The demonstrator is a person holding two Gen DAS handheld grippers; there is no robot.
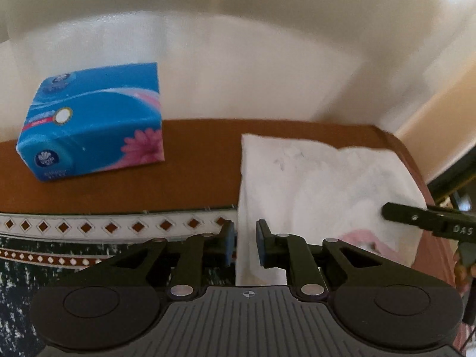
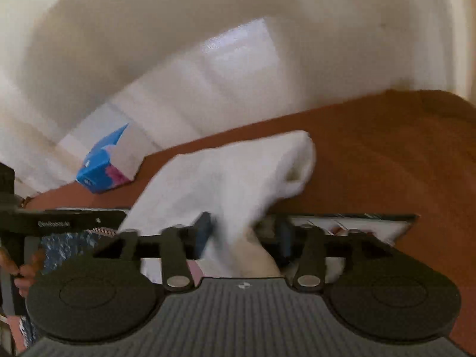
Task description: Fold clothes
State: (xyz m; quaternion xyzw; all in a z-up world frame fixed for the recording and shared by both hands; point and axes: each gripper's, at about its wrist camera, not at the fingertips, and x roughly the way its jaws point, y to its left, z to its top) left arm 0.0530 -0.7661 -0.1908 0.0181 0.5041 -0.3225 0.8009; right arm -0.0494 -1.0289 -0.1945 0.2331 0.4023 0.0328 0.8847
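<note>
The white garment [image 1: 321,184] lies on the brown table [image 1: 193,172], a blue tissue box [image 1: 92,125] well apart at ten o'clock. Left gripper [image 1: 244,244] and right gripper [image 2: 245,238] stand spread, cloth between unpinched pads.

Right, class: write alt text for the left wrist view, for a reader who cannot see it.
A white cloth lies on a brown table, its near edge between the open jaws of the left gripper. A blue tissue box stands at the far left, and the right gripper's tip reaches in over the cloth.
</note>
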